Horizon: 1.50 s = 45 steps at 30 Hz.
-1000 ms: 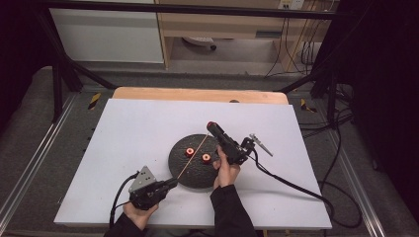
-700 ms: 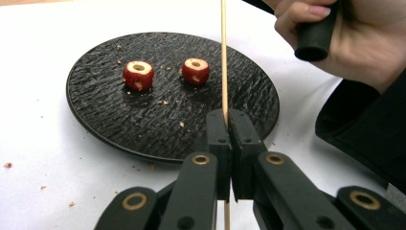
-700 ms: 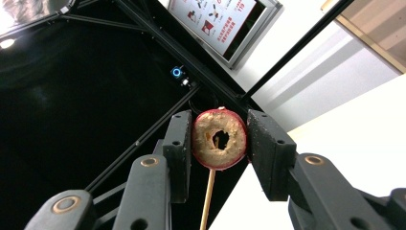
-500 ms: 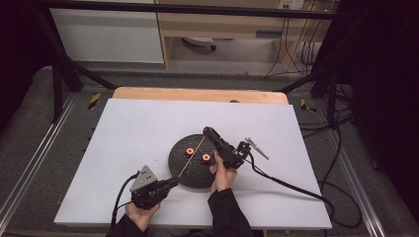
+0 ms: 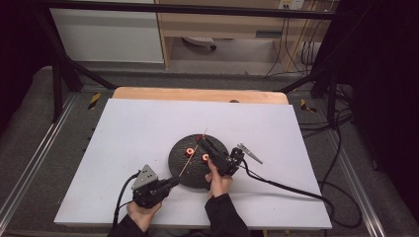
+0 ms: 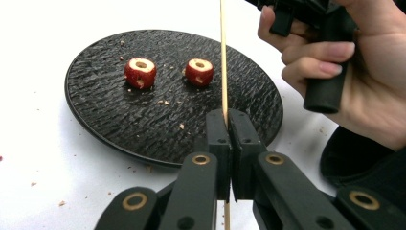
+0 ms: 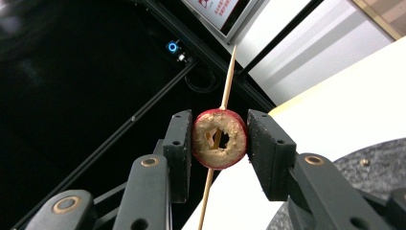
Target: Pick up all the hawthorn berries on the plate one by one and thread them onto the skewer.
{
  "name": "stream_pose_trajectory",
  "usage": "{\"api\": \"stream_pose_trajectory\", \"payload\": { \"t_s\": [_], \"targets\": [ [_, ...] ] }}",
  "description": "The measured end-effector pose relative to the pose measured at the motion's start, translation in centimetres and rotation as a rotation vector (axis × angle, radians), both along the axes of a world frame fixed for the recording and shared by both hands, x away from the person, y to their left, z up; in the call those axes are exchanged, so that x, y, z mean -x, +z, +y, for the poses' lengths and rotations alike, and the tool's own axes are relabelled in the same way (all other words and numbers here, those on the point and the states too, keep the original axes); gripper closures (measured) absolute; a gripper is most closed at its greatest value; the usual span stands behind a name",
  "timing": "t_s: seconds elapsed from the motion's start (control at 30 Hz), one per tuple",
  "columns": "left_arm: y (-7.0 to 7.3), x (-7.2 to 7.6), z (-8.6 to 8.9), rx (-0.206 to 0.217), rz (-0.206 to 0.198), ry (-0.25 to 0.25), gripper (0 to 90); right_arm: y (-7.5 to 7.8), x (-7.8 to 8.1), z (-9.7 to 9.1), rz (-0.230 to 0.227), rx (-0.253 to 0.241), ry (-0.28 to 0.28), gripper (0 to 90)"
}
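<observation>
Right gripper view shows the right gripper (image 7: 219, 139) clamped on a cored red fruit piece (image 7: 219, 139), with the skewer (image 7: 228, 76) already running through its hole. The skewer's long axis slants up from the left gripper (image 6: 229, 120), which pinches its lower end beside the black plate (image 6: 119, 139). Sliding the fruit on likely means moving along that axis toward the left gripper.

The left gripper (image 5: 170, 181) sits low at the near left, jaws pressed together, aimed far-right. The right gripper (image 5: 201, 140) reaches in from the near right, jaws clamped, its hand (image 5: 217, 181) wrapping the handle.
</observation>
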State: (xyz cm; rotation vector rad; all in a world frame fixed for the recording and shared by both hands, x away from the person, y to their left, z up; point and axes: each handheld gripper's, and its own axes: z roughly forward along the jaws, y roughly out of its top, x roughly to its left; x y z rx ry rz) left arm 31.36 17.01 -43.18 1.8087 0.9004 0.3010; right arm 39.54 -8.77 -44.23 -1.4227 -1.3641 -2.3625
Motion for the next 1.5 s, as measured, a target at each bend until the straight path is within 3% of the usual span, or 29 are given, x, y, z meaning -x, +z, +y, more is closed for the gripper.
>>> {"api": "stream_pose_trajectory", "payload": {
  "t_s": [0.73,1.17,1.37,1.5],
  "targets": [
    [0.1,-0.6,-0.5,-0.003,0.017,-0.010,88.1,-1.6,3.2,1.5,0.026,0.153,0.116,62.5],
    [0.0,-0.8,-0.3,-0.012,0.019,-0.011,88.1,-1.8,3.7,2.2,0.030,0.227,0.151,61.4],
    [0.2,-0.7,0.3,-0.009,0.016,-0.006,88.1,-1.2,3.8,1.9,0.017,0.271,0.146,48.8],
    [0.2,-0.6,1.0,-0.024,0.017,-0.007,88.1,-0.3,3.6,1.5,0.013,0.355,0.136,37.0]
  ]
}}
